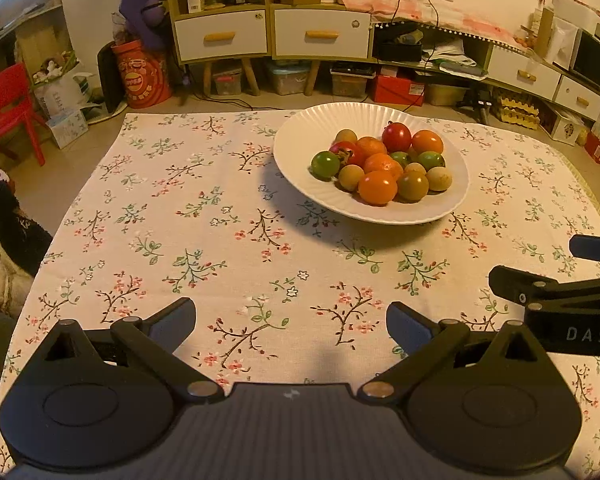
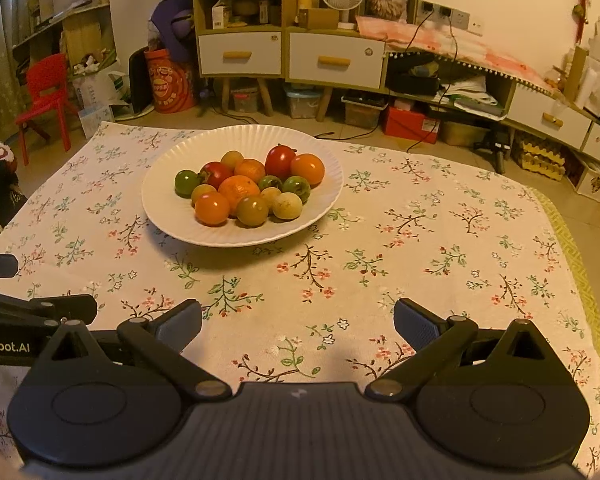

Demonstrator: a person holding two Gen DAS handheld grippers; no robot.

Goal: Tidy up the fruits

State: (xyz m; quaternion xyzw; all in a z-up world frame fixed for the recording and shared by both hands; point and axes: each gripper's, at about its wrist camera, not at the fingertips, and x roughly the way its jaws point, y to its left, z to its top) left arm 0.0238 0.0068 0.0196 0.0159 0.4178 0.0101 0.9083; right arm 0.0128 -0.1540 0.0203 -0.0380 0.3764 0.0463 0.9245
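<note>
- Left wrist view: the white plate [image 1: 296, 160] sat on the floral-clothed surface [image 1: 180, 220], ahead and a little right of the left tongs [image 1: 291, 322]. The fruits [image 1: 380, 168] lay heaped in the plate's right half: orange, red, green and pale tan rounds. Those at the back were partly hidden by the ones in front, so no count could be made, and the kinds were hard to tell.
- Left wrist view: the left tongs stood wide apart, holding nothing, with only cloth between the blue pads. On the right side, level with the plate's near rim and below it, the right tongs were cut off by the frame; only one blue pad and a black arm lettered "DAS" showed.
- Right wrist view: the plate [image 2: 168, 208] lay ahead and left of the right tongs [image 2: 298, 324], and its whole rim was visible, as was the heap of fruits [image 2: 248, 188]. The right tongs were spread wide and empty, well short of the plate.
- Right wrist view: at the left side, nearer than the plate, a cropped piece of the left tongs carried the lettering "Robot.AI", which the other view did not show.
</note>
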